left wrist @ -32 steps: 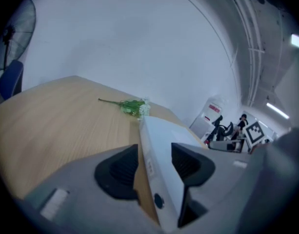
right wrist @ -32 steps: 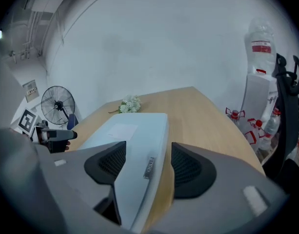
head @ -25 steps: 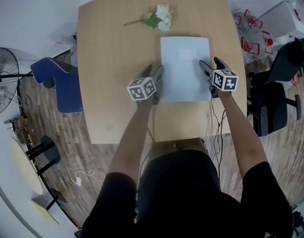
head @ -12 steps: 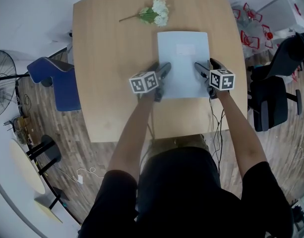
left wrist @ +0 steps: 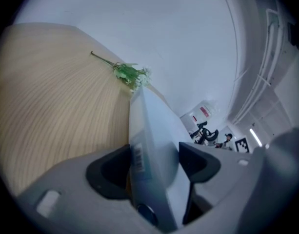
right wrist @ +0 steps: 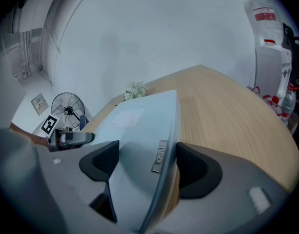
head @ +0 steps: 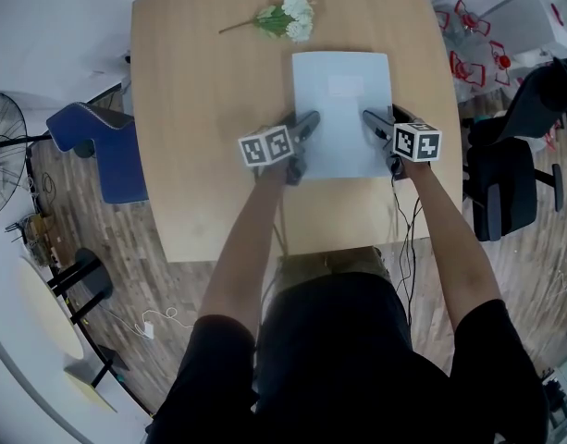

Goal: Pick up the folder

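We have the left gripper [head: 301,144] and right gripper [head: 383,141] spread astride the side edges of the folder [head: 342,100], flat on the tabletop [head: 200,109]; if we close unevenly, it could tilt and slip.

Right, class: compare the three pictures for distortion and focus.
Head view: the table curves at its edges; lighting even. Left gripper view: dark rounded corners, the folder blurred close up. Right gripper view: same dark corners, the folder's near end soft.
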Tool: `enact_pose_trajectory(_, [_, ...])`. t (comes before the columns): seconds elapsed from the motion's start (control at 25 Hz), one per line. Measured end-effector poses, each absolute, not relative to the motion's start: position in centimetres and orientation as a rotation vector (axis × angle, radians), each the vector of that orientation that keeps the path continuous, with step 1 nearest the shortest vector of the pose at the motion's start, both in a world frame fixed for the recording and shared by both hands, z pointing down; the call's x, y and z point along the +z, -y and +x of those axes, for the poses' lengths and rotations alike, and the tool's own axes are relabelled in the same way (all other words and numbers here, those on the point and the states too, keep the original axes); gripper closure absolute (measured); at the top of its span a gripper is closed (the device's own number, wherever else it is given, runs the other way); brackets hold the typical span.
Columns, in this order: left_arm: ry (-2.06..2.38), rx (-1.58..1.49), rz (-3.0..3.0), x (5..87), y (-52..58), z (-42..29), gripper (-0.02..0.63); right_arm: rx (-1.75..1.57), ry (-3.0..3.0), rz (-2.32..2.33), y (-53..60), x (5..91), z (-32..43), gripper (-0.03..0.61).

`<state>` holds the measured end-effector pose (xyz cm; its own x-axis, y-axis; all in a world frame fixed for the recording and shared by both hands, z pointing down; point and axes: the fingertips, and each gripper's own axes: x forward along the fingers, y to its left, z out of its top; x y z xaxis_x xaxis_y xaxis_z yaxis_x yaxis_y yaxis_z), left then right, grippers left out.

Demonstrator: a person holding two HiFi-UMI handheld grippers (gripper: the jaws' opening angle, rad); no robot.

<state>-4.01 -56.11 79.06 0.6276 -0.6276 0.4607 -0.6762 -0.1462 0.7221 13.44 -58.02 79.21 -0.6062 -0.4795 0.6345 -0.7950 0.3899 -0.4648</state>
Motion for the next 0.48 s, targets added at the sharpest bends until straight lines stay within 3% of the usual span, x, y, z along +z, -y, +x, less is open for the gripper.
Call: enact_pose_trajectory(0.48, [1.068,-0.015,1.903,76.3,54.2,-4.7,0.299,0.905,2.352,1.098,56.8,75.3,12.6,0.219])
